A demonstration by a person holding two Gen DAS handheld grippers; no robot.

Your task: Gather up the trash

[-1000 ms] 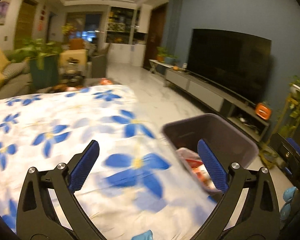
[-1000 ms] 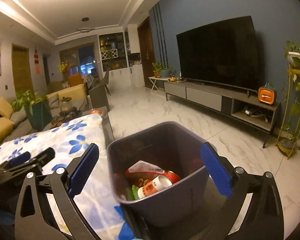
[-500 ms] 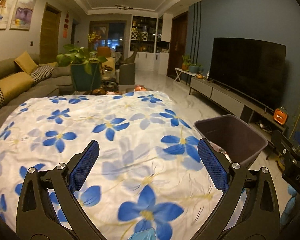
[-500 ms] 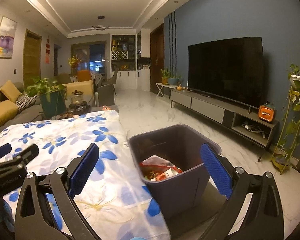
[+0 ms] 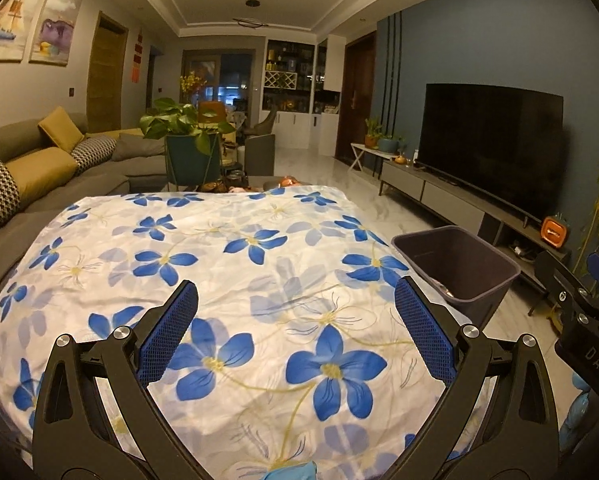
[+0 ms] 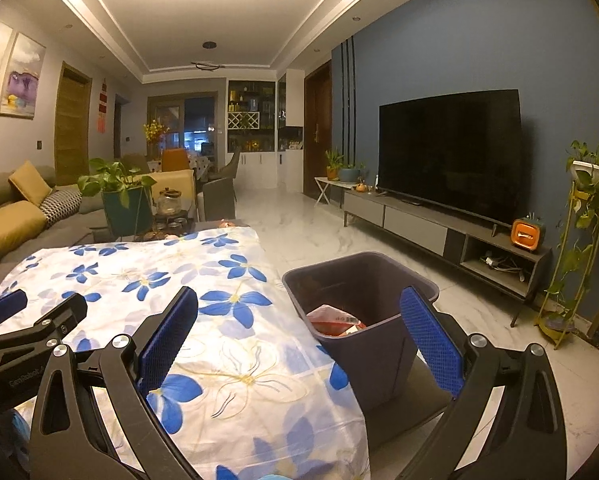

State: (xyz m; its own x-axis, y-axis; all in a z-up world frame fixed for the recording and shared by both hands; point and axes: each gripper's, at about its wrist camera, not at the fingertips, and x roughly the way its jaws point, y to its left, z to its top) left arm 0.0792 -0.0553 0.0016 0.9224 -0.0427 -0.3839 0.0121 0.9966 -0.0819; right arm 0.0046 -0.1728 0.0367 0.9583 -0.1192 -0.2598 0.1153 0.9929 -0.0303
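Both claws up over the floral tablecloth (image 5: pixel 259 280), nothing held. Left gripper (image 5: pixel 295 332) w/ jaws spread wide, blue pads apart, only cloth between them. Right gripper (image 6: pixel 299 332) same deal, jaws wide apart, empty, aimed across the table corner toward the trash bin (image 6: pixel 363 312). Bin standing on the floor just beside the table's right edge, upright, dark plastic; red-and-white wrappers (image 6: pixel 333 320) lying inside, seen from the right wrist view. From the left wrist view just the bin's rim and inner wall (image 5: pixel 455 264), contents mostly hidden. No loose trash visible on the cloth in either view, so by the look of it collecting is done or nearly so, pending a check of the far end, where small stuff sits near the plant pot (image 5: pixel 191 156) – too small to tell what. Risks from here: cloth hangs loose over the edge, so a low pass w/ either claw could snag and drag it; bin close to the corner, so a swing of the right claw could knock it over and spill the wrappers. Left claw's body also visible at the right view's lower left, near enough for a bump if both move inward together.
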